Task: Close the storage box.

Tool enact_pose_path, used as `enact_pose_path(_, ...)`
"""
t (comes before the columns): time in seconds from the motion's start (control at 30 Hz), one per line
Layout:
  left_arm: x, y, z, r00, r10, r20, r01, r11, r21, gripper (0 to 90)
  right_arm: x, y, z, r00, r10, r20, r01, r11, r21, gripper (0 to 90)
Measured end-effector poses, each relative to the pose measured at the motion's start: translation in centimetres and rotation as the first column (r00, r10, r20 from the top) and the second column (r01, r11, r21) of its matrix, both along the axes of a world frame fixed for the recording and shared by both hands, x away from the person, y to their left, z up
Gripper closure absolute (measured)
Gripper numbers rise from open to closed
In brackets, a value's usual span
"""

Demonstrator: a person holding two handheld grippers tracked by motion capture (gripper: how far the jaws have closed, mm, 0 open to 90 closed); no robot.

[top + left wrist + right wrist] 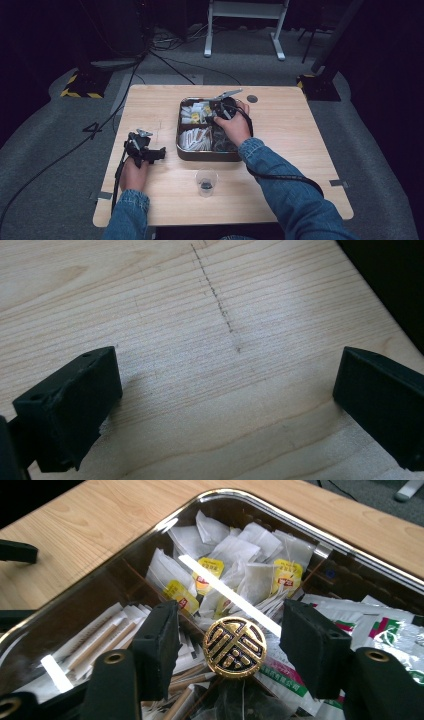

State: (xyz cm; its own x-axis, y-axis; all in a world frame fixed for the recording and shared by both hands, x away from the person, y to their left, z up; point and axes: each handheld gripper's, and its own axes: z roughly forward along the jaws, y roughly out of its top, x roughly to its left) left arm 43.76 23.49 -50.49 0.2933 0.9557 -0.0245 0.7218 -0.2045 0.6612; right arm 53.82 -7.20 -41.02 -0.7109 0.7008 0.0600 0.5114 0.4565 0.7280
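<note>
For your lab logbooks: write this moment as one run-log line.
right gripper: open around lid knob | box: lid on | left gripper: open, over table

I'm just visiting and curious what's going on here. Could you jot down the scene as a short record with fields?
Setting: wooden table, person seated with a gripper in each hand
Box: metal, clear lid, divided into compartments
Contents: tea bags, wrapped sticks, sachets
Knob: gold, in the middle of the lid
Right gripper: open, jaws on either side of the knob
Left gripper: open, over bare table left of the box
Cup: clear plastic, something dark inside, in front of the box
</note>
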Motion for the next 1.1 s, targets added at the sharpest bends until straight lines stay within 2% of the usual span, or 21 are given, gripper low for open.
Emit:
enact_pose_path(0.17,-0.1,0.0,0.0,1.0,0.002,0.001,-0.002,1.0,-0.001,0.0,-0.6,-1.0,1.4,0.9993,0.023,0.029,-0.023,1.0,0.011,38.3)
enact_pose_path(0.3,-0.1,0.0,0.0,1.0,0.0,0.0,0.0,1.0,-0.003,0.0,-1.2,-2.5,2.6,0.9979,0.038,0.052,-0.039,0.999,0.017,37.1)
enact_pose_path(0.57,-0.3,-0.1,0.0,1.0,-0.003,-0.001,0.003,1.0,-0.004,0.0,-2.9,-7.2,4.7,0.9943,0.053,0.092,-0.055,0.998,0.027,35.6)
enact_pose_path(0.63,-0.3,-0.1,0.0,1.0,-0.007,-0.002,0.007,1.0,-0.001,0.0,-3.3,-8.5,5.0,0.9942,0.042,0.099,-0.046,0.998,0.035,35.3)
enact_pose_path(0.87,-0.4,-0.1,0.0,1.0,-0.005,-0.002,0.005,1.0,-0.002,0.0,-4.5,-13.3,5.8,0.9946,-0.008,0.103,0.001,0.998,0.065,32.6)
enact_pose_path(0.93,-0.4,-0.1,0.0,1.0,-0.005,-0.002,0.005,1.0,-0.002,0.0,-4.6,-14.2,5.9,0.9941,-0.005,0.108,0.0,0.999,0.043,29.0)
enact_pose_path(1.1,-0.4,-0.1,0.0,1.0,-0.005,-0.002,0.005,1.0,-0.001,0.0,-5.1,-16.4,5.5,0.9955,-0.007,0.095,0.004,1.0,0.031,27.2)
